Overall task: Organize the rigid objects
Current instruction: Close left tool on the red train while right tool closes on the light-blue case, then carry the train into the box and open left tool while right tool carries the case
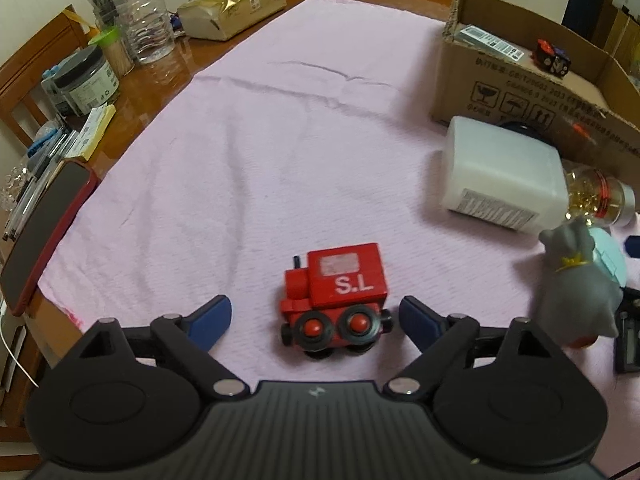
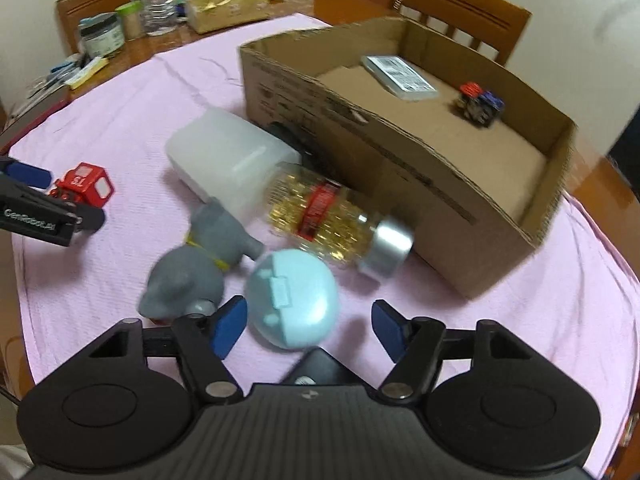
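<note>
Now the left gripper [image 1: 316, 316] has its jaws wide around the small red wooden toy train [image 1: 334, 298], not touching, ready to grab it. Right of the train, the right gripper [image 2: 306, 326] has its jaws open around the pale blue round plastic case [image 2: 292, 298], gripping nothing.

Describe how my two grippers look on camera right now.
Both grippers, left and right, are matte black: ribbed body, two round discs, linkage arms with silver pins, blue finger pads. White "GenRobot.AI" lettering marks the left one's side.
</note>
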Demonstrator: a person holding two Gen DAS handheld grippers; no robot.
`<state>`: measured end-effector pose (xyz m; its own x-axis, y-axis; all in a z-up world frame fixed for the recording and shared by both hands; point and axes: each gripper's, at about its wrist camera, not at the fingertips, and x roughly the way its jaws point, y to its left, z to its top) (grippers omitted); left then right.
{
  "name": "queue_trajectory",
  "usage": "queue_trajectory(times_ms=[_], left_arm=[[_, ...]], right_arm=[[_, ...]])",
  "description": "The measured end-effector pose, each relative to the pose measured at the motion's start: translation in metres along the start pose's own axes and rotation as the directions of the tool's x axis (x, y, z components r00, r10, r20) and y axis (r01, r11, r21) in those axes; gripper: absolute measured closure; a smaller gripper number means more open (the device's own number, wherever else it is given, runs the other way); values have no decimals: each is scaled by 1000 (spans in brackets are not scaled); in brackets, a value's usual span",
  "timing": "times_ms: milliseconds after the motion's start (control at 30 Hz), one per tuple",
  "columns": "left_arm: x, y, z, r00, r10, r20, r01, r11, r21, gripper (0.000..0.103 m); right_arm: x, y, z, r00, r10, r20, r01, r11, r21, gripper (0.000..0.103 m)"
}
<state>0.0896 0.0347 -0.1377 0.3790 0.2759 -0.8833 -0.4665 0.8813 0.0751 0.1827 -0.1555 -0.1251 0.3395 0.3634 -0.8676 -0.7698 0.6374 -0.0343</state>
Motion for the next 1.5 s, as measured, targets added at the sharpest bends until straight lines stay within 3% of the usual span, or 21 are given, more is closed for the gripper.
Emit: queue_trajectory(times_ms=[133, 400, 467, 633, 1167, 1500], left_arm=[[0, -3, 1, 1000, -5, 11, 5, 1000, 3, 18], [-2, -3, 2, 999, -37, 16, 38, 999, -25, 32], [-2, -1, 3, 999, -47, 18, 48, 998, -31, 41], [-2, -1, 6, 998, -59, 25, 59, 998, -17, 52], [-16, -5, 14, 996, -88, 25, 85, 989, 121, 53], [-51, -19, 32, 984, -173, 37, 155, 946, 284, 53]], right_arm=[[9, 2, 2, 1000, 23, -10, -24, 999, -36, 42], [12, -4, 3, 998, 60, 12, -59, 997, -39, 42], [13, -4, 4, 998, 61, 8, -61, 997, -40, 42], [12, -2, 5, 998, 57, 5, -56, 997, -43, 45], [-2, -4, 4, 999, 45, -13, -46, 997, -63, 45], [-29, -18, 8, 999, 35, -16, -36, 996, -88, 45]])
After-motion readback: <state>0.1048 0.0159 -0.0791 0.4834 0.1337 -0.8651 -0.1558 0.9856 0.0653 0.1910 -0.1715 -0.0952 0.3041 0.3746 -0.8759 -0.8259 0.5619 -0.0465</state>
